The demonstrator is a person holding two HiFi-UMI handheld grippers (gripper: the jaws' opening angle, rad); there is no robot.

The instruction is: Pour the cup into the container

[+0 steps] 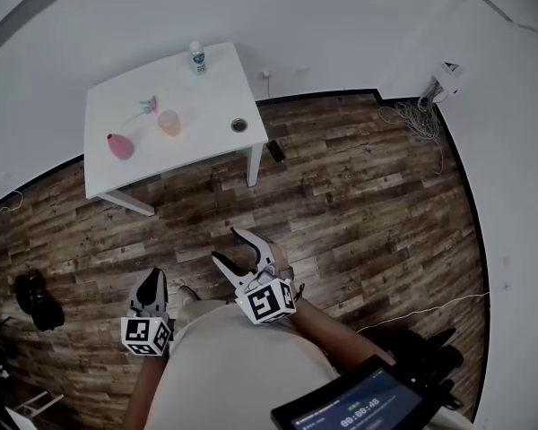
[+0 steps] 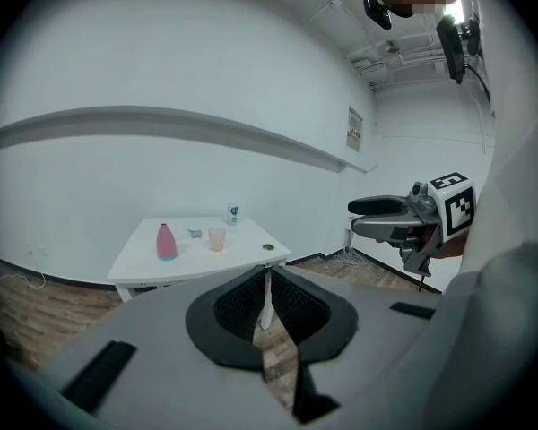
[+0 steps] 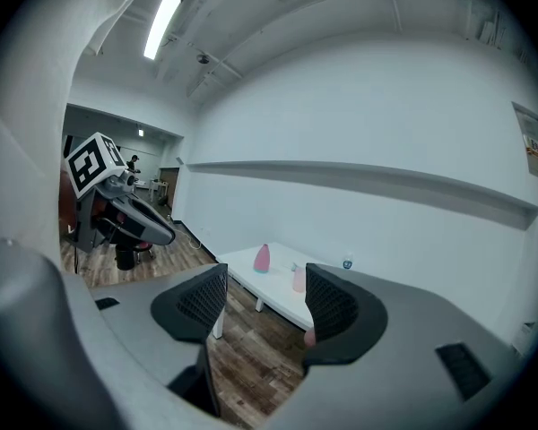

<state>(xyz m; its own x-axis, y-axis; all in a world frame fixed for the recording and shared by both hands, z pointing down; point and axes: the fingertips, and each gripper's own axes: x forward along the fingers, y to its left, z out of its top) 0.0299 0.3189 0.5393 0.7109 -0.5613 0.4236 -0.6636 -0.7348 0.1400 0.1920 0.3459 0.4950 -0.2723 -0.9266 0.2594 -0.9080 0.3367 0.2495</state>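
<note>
White worktop (image 1: 215, 97) stands far off across the wood floor in head view. Cup (image 1: 169, 123) is upright near its middle, pink container (image 1: 119, 146) apart to its left, bottle (image 1: 197, 57) at the back edge. Both hands are held low by the body, well out of reach.

Left gripper view: left gripper (image 2: 264, 316) jaws pressed near together, nothing between, aimed at the worktop.

Right gripper view: right gripper (image 3: 264, 307) jaws spread, empty, cup showing in the gap, so likely the hand meant for it. Cup fill is unreadable, which fits walking up to pour or standing back after.
</note>
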